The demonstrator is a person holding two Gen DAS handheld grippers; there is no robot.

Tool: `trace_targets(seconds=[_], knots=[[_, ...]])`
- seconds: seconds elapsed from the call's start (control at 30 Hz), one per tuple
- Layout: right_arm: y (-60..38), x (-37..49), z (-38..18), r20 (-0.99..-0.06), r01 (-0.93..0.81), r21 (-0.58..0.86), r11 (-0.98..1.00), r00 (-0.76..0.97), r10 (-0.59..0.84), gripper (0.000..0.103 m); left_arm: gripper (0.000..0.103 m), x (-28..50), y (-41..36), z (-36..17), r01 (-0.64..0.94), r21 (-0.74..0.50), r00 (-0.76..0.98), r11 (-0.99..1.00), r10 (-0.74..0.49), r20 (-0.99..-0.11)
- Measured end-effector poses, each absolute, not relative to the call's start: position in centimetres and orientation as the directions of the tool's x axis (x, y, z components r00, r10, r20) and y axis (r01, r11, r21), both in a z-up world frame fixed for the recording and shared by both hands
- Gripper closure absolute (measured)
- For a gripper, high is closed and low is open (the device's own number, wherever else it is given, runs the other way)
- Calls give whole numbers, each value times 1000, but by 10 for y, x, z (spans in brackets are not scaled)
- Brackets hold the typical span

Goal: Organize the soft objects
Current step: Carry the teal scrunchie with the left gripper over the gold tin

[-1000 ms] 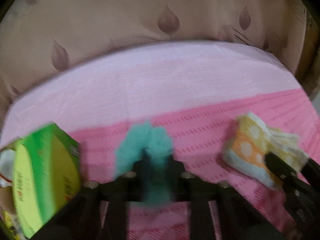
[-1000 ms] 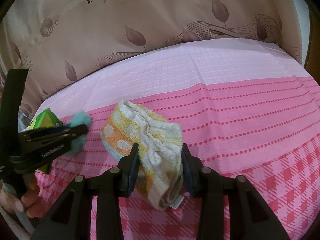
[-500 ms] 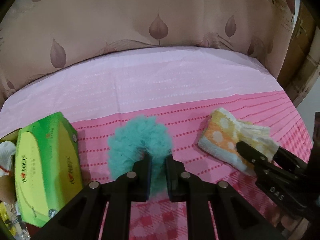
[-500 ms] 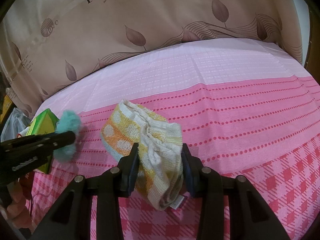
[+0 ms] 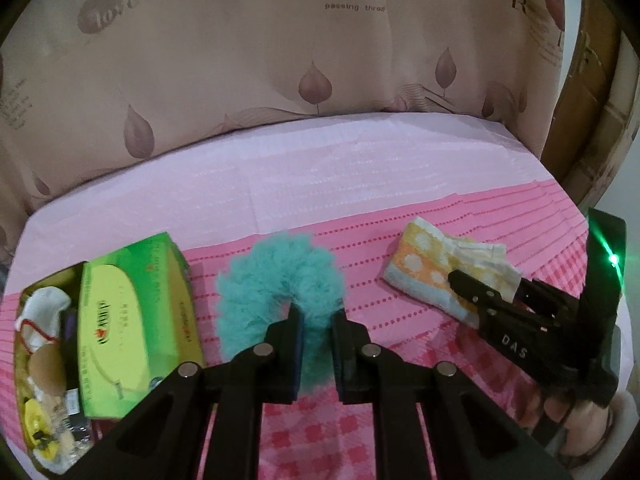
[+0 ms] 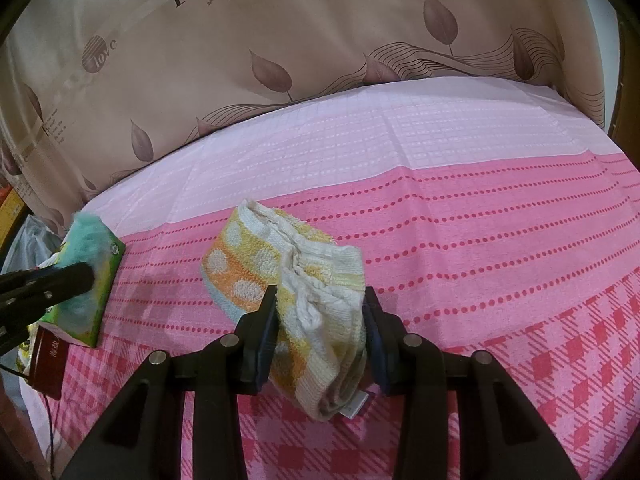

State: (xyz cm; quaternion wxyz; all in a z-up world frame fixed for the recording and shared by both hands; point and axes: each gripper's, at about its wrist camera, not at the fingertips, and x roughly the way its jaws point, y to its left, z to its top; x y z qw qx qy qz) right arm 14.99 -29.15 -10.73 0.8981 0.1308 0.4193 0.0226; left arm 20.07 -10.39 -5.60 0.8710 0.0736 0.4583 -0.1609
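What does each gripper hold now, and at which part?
Left gripper: the teal fluffy piece, by its near end. Right gripper: the folded towel, by its near folded end.

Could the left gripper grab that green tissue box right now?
Probably not yet. The left gripper has its jaws shut on the teal fluffy thing, so they are full. The green tissue box lies close beside it with nothing between, so it looks reachable once that is let go.

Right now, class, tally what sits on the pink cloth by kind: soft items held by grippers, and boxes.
Soft items held by grippers: 2, the teal fluffy piece and the folded towel.
Boxes: 1, the green tissue box.
Total: 3.
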Motion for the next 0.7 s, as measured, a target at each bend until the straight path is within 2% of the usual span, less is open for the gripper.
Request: trace_targets(seconds=[0.37,0.7], knots=[[-291,150,-107,-750,71,251,965,645,148,66,91,177,-78,-35,316,20,566,949,-172,-806],[-291,150,-106,-751,71,244,967,644,143,66,91,171,-21,-23,218,71,603,973,-77,-794]])
